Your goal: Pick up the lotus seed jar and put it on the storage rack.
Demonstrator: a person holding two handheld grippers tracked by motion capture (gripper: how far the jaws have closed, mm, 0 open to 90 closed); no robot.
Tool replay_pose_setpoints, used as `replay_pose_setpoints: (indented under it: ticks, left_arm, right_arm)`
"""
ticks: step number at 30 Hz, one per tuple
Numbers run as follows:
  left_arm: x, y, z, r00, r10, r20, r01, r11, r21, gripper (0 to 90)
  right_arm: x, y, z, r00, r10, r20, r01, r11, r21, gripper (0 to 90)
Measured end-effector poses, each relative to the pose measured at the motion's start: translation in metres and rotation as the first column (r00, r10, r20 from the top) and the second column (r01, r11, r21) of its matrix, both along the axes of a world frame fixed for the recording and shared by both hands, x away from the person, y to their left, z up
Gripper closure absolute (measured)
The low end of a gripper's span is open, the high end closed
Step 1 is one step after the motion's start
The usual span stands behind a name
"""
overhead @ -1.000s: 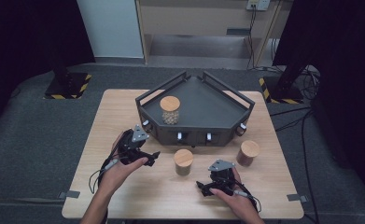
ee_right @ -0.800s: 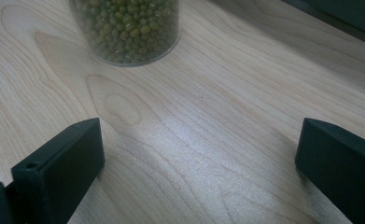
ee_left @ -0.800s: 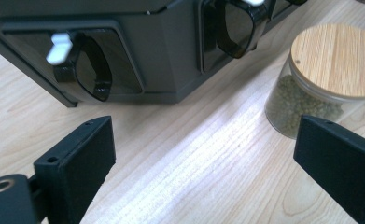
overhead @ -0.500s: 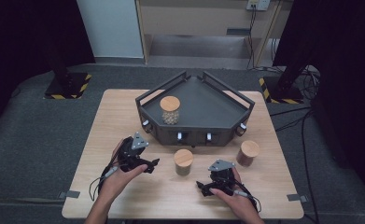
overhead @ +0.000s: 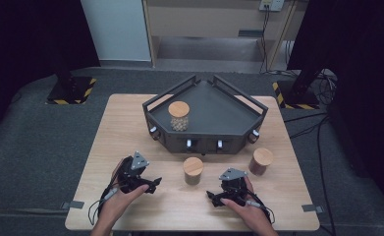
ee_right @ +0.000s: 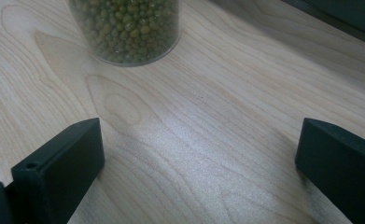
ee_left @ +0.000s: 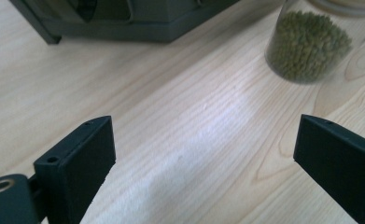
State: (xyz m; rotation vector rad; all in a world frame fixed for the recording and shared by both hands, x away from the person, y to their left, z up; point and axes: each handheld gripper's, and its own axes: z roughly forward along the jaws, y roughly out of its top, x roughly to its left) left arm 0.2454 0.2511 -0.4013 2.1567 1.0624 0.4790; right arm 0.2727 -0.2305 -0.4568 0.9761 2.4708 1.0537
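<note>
A wooden table (overhead: 130,128) stands on grey floor, with a dark tray (overhead: 229,110) at its far middle. Low in the high view, the left gripper (overhead: 150,184) and right gripper (overhead: 214,196) lie near the front edge, with a jar (overhead: 193,170) between them. Another jar (overhead: 178,115) sits in the tray.

In the left gripper view, the jaws are spread over bare wood; the jar (ee_left: 311,44) of green beans is upper right.

In the right gripper view, the jaws are spread; the jar (ee_right: 126,28) is upper left.

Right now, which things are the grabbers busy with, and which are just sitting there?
Busy with: jar of green beans, between the open left gripper and open right gripper; dark tray.

Just sitting: brown jar on the table; jar in the tray.
</note>
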Motion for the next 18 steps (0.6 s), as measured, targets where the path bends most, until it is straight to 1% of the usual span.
replay_pose_setpoints:
  ticks: [4,10,18]
  left_arm:
    - [-0.006,0.007,-0.006,0.9998,0.017,-0.007,-0.017,0.9999,-0.001,4.3]
    - [-0.015,0.018,-0.015,0.9990,0.044,-0.012,-0.044,0.9989,-0.014,4.3]
    - [-0.026,0.029,-0.025,0.9968,0.076,-0.024,-0.076,0.9971,-0.007,4.3]
  right_arm:
    - [0.000,0.000,0.000,1.0000,0.000,0.000,0.000,1.000,0.000,1.5]
    - [0.000,0.000,0.000,1.0000,0.000,0.000,0.000,1.000,0.000,1.5]
    - [0.000,0.000,0.000,1.0000,0.000,0.000,0.000,1.000,0.000,1.5]
